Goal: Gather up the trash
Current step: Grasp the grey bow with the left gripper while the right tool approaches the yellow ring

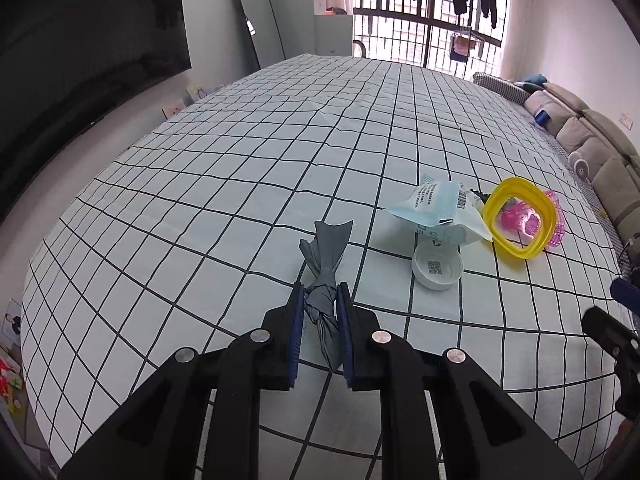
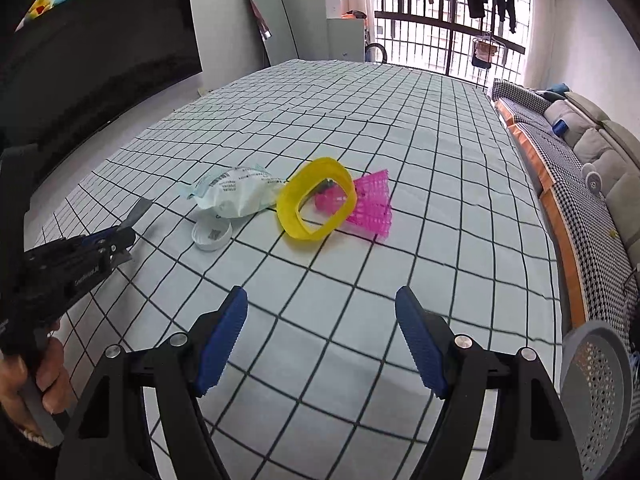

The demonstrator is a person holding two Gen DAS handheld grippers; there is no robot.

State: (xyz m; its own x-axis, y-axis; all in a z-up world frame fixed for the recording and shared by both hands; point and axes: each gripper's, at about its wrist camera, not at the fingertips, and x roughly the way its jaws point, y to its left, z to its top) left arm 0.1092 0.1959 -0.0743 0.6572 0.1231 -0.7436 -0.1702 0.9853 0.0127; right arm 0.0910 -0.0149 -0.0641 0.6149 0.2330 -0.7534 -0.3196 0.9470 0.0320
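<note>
Left hand-held gripper (image 1: 319, 312) is clamped on a knotted grey wrapper (image 1: 326, 264), lifted just off the checked table (image 1: 200, 184), so one piece is in hand but not binned. Right hand-held gripper (image 2: 320, 332) hangs wide, holding nothing, w/ a perforated grey basket (image 2: 596, 384) at its 4 o'clock. Left to collect, at its 12 o'clock: white packet (image 2: 236, 194), white lid (image 2: 211, 236), yellow ring (image 2: 316, 204), pink mesh piece (image 2: 370, 208).
</note>
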